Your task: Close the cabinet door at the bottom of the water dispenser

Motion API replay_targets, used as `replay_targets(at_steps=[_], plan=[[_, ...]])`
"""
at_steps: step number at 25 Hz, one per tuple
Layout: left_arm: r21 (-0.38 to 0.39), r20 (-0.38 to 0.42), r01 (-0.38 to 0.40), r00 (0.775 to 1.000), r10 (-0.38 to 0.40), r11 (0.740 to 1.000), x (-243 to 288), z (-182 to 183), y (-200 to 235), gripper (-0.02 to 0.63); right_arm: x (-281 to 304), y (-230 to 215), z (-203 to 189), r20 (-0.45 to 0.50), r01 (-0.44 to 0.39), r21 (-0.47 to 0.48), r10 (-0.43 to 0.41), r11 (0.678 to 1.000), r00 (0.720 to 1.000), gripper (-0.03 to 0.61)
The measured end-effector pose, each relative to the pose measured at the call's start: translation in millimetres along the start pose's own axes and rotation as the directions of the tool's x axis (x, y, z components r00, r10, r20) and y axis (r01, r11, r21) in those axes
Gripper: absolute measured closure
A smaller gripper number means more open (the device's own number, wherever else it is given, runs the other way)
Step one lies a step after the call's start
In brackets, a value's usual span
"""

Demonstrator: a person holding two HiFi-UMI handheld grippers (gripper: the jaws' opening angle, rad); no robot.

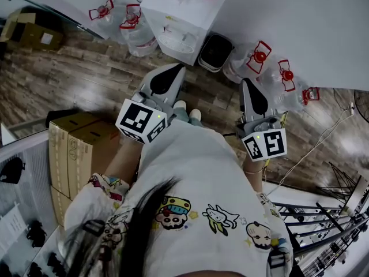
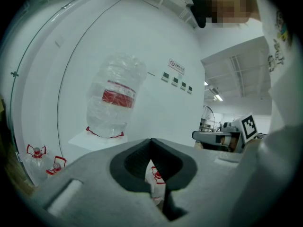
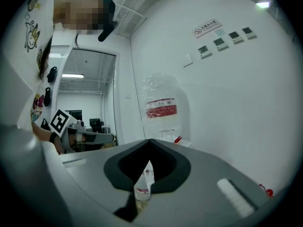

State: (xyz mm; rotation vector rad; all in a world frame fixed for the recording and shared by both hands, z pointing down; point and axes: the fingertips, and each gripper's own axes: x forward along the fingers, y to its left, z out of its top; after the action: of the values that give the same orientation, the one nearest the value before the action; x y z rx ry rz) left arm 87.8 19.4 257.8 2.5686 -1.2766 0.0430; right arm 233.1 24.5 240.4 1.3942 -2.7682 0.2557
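Note:
The white water dispenser (image 1: 183, 17) stands against the wall ahead of me, with a plastic-wrapped bottle (image 2: 115, 97) with a red label upside down on top of it. From above only its top and front edge show, and in both gripper views the jaws hide its lower part, so the cabinet door is not visible. My left gripper (image 1: 175, 68) is held level in front of the dispenser, jaws shut and empty. My right gripper (image 1: 244, 82) is off to the dispenser's right, apart from it, also shut and empty. The bottle (image 3: 161, 107) also shows in the right gripper view.
Several water bottles with red handles (image 1: 130, 23) (image 1: 271, 68) stand on the wood floor on both sides of the dispenser. A small dark bin (image 1: 215, 52) sits just right of it. Cardboard boxes (image 1: 78, 149) are at my left, a metal rack (image 1: 328, 224) at my right.

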Motion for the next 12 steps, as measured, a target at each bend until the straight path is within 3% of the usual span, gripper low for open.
replay_targets(at_steps=[12], plan=[[0.072,-0.011,0.010,1.000,-0.010,0.997,-0.8,3.3,3.4,0.614,-3.0,0.2,-4.0,-0.006,-0.010,0.000,0.010,1.000,1.000,0.569]])
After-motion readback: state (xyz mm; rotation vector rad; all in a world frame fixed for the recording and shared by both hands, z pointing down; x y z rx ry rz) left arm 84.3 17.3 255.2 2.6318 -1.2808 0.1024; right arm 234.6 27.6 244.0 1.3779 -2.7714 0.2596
